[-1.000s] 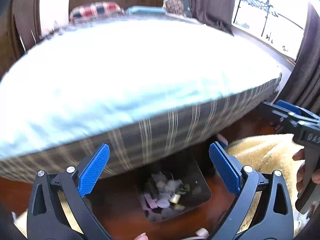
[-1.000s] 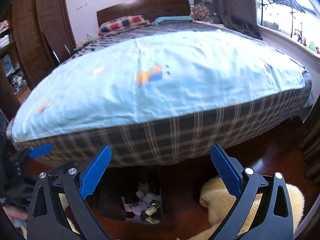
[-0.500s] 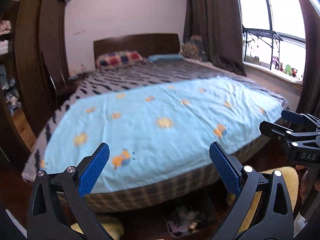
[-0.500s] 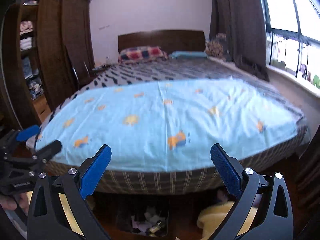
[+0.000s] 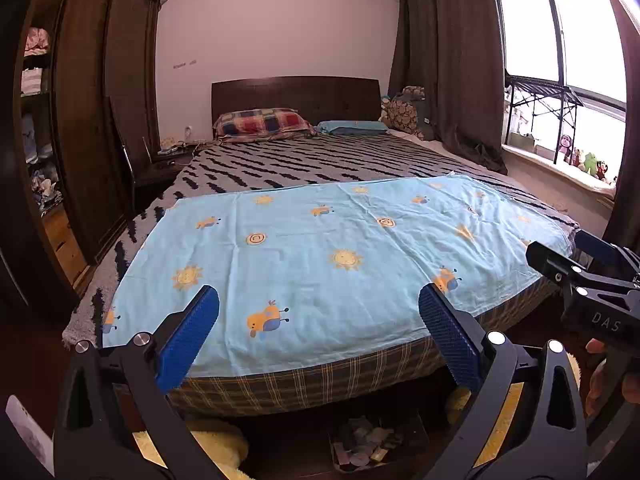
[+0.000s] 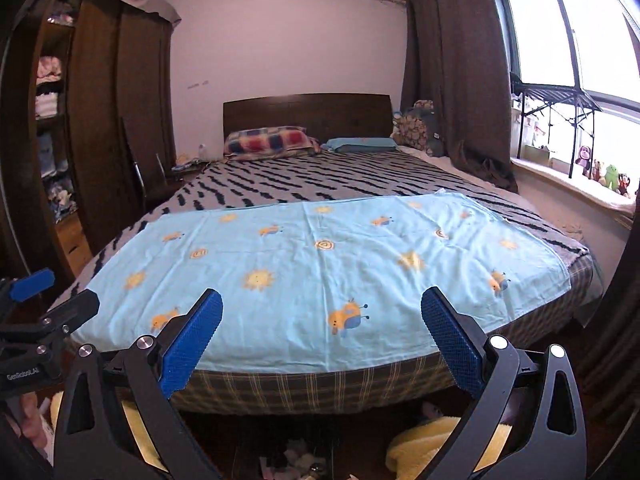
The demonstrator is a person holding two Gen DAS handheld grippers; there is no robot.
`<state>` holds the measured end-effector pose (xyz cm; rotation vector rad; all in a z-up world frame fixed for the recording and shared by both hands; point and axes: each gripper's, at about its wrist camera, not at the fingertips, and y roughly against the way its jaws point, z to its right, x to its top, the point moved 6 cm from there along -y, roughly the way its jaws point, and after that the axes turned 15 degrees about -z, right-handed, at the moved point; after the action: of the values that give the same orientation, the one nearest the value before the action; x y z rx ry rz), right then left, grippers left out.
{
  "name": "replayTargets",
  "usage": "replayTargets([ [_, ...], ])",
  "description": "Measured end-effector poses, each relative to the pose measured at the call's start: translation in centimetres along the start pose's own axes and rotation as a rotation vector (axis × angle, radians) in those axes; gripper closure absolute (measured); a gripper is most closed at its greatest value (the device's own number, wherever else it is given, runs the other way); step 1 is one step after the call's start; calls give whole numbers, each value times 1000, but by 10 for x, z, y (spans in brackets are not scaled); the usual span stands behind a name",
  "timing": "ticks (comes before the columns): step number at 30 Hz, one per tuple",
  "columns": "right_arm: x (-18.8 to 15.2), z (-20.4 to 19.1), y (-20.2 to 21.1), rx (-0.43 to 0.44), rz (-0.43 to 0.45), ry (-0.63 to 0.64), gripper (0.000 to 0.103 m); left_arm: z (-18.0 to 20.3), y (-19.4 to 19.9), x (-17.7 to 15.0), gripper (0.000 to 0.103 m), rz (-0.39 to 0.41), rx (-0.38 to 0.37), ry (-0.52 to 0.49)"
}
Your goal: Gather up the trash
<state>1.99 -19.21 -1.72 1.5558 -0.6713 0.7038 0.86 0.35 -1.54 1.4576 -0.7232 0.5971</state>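
Bedroom seen along both tongs, each held wide apart and gripping nothing. Left tongs (image 5: 316, 336) frame the foot of the bed (image 5: 320, 184); right tongs (image 6: 320, 336) do likewise from slightly further right.

Legible writing: "DAS" on the body of the right tongs where they enter the left view (image 5: 592, 292); "GenRobot.AI" on the body of the left tongs at the left margin of the right view (image 6: 36, 328). Faint marks on the far wall (image 5: 185, 65) are too small to read.

Change from the earlier frames: one second ago both cameras pointed down at the trash bin on the floor, with the mattress side filling the view; both have since tilted upward, so the whole bed, headboard (image 5: 296, 94), window (image 5: 560, 52) and wardrobe (image 5: 92, 92) now appear, and the bin has slid to the bottom edge.

Task object: the trash bin (image 5: 372, 440), dark and holding pale scraps, stands on the wooden floor just in front of the bed's foot, low in frame between the left tongs' arms; in the right view it is cropped by the lower border (image 6: 296, 460).

Partly hidden: a yellow fluffy rug (image 6: 424, 448) beside the bin is screened by the tong arms; the person's fingers (image 5: 600, 372) show only at the right edge. A light-blue printed sheet (image 5: 320, 256) covers the near half of the bed
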Motion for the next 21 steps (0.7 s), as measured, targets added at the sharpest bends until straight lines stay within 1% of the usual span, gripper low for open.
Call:
replayTargets([
  [3, -1, 1, 2, 0, 5, -1, 3, 1, -1, -1, 8, 0, -12, 1],
  [17, 1, 1, 9, -5, 27, -4, 3, 4, 1, 2, 8, 9, -20, 4],
  [21, 2, 0, 10, 10, 26, -8, 3, 4, 2, 3, 8, 12, -19, 6],
])
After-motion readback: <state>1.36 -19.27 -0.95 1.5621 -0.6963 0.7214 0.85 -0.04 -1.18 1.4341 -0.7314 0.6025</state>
